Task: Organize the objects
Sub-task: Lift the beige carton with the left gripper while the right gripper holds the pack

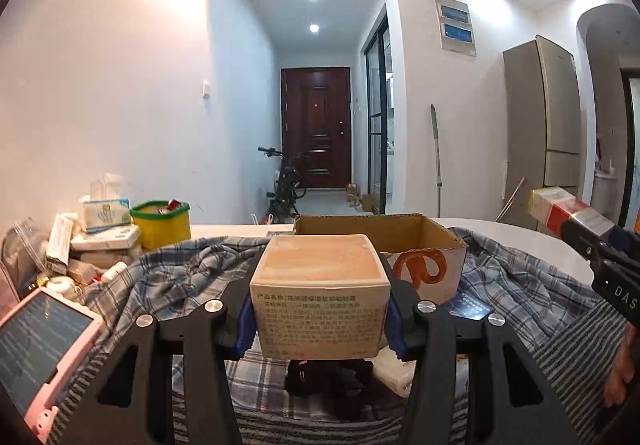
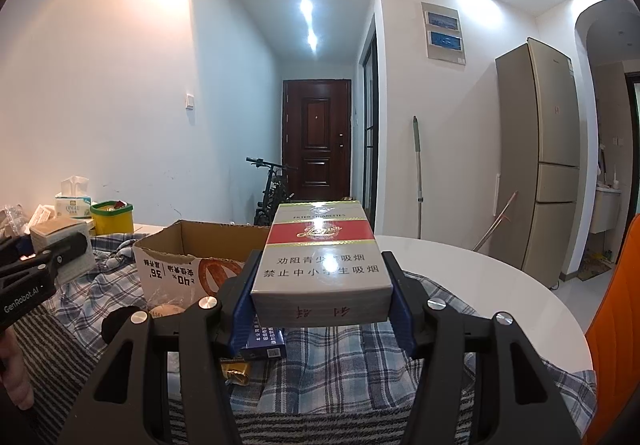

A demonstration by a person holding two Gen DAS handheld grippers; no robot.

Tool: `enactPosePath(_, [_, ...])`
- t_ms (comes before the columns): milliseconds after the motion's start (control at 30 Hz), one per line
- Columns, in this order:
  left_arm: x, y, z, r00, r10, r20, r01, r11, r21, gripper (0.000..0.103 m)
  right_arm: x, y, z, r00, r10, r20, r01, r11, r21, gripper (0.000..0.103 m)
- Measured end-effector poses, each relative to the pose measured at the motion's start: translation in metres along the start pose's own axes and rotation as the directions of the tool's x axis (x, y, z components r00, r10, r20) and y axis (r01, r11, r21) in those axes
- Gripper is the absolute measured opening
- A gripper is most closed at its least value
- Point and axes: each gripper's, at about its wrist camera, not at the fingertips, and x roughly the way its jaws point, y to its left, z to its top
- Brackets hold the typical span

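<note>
My left gripper (image 1: 320, 321) is shut on a beige square box (image 1: 320, 285) with printed text and holds it above the checked cloth, just in front of an open cardboard box (image 1: 424, 241). My right gripper (image 2: 322, 305) is shut on a white and red cigarette carton (image 2: 320, 253), held above the cloth to the right of the cardboard box (image 2: 176, 265). Each gripper shows in the other view: the right one with its carton (image 1: 568, 213) at the far right, the left one with its box (image 2: 60, 245) at the far left.
A round white table (image 2: 500, 285) is covered by blue checked and striped cloth (image 1: 168, 273). At the back left stand a yellow tub (image 1: 162, 223), a tissue pack (image 1: 104, 211) and stacked small boxes. A pink-cased device (image 1: 40, 345) lies left. A blue box (image 2: 266, 343) lies under the carton.
</note>
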Motion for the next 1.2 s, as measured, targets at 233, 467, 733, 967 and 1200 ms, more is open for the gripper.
enactPosePath(233, [-0.005,0.003,-0.002,1.0,0.006,0.019,-0.005,1.0,-0.023,0.053,0.002,-0.008,-0.001,1.0,0.004,-0.003,-0.003,0.999,0.046,0.055])
enactPosePath(467, [-0.017,-0.004,-0.003,0.997,0.014,0.077,-0.014,1.0,0.006,0.053,-0.005,-0.002,-0.001,1.0,-0.001,0.032,0.0,0.999,0.034,0.055])
enactPosePath(733, [-0.02,0.007,-0.002,0.997,0.02,0.08,-0.016,0.999,-0.048,0.053,-0.011,-0.008,-0.002,0.998,-0.022,0.058,0.019,0.998,0.061,0.055])
enactPosePath(967, [-0.026,0.014,0.004,0.997,-0.019,0.075,0.025,0.996,-0.082,0.053,-0.01,0.003,0.0,0.998,-0.025,0.06,0.024,1.0,0.017,0.055])
enactPosePath(1200, [-0.04,0.014,0.024,0.993,-0.09,0.072,0.094,0.994,-0.056,0.053,-0.019,0.006,0.004,0.994,0.05,0.097,-0.049,0.999,-0.016,0.055])
